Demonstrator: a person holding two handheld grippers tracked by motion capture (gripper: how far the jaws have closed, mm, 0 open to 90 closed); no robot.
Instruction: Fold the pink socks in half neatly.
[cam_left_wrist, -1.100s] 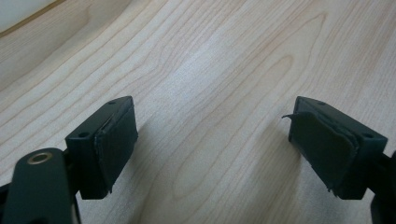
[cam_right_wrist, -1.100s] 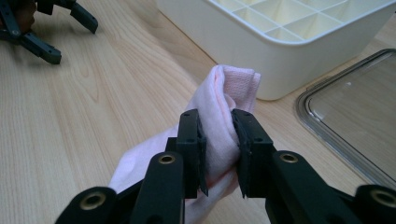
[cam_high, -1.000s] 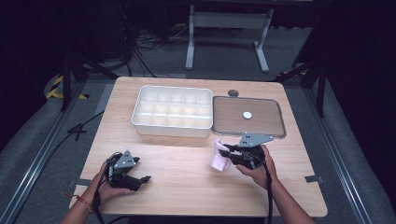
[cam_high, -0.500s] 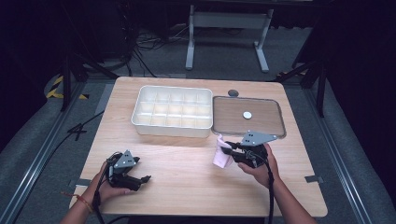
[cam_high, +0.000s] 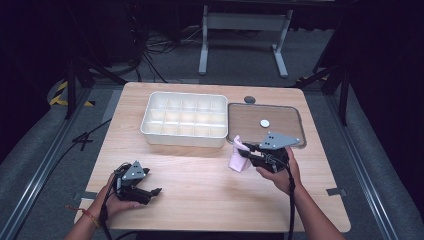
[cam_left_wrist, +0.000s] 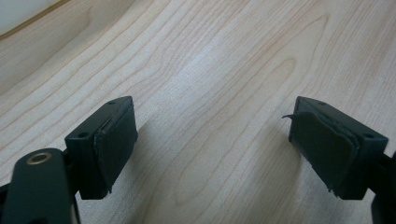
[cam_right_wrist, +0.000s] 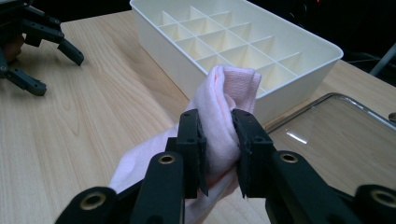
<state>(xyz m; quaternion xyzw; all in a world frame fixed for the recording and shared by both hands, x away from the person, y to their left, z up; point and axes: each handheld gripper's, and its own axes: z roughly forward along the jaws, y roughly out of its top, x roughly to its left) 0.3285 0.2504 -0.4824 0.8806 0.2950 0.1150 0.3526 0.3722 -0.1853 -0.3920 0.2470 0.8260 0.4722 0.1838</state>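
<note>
The left tool (cam_high: 150, 192) is rested low on the bench (cam_high: 200, 185), its jaws spread wide over bare wood with nothing between them. Farther in, the pink cloth (cam_right_wrist: 219, 121) is clenched between the jaws of the right tool (cam_right_wrist: 218, 140) and is held just in front of the white tray (cam_high: 184, 121), its lower end trailing toward the bench. So the pickup is judged done. No cloth is seen in any tray cell, so placing it is judged left. Beside the tray, the clear lid (cam_high: 266, 124) is laid flat.
</note>
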